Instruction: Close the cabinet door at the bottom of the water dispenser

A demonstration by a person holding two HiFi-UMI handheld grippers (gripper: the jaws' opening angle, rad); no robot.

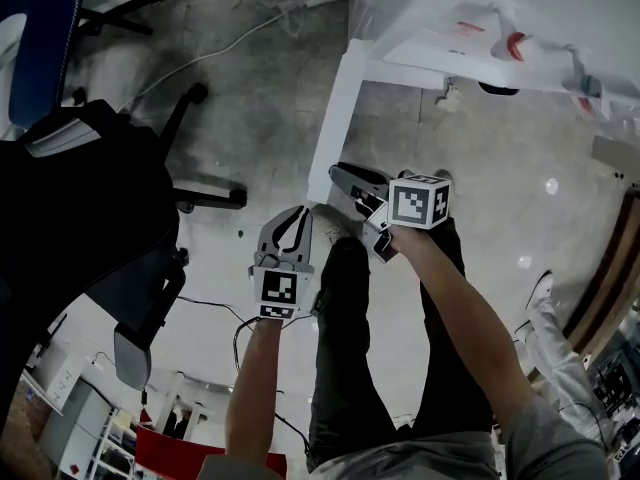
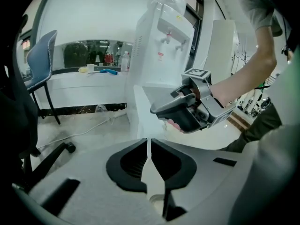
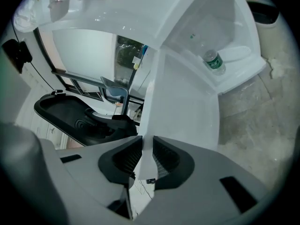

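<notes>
Presently, right gripper (image 3: 146,142): clamped on free edge of cabinet door (image 3: 187,102), ready to swing it shut.
cabinet door: standing wide open below water dispenser (image 2: 161,46).
left gripper (image 2: 149,143): jaws together, empty, spare.

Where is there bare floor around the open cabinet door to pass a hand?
Bare floor opens right of the cabinet door, below the water dispenser. A narrower strip lies between door and chair base. Crowded at the door's edge: right gripper clamps it, left gripper close beside.
</notes>
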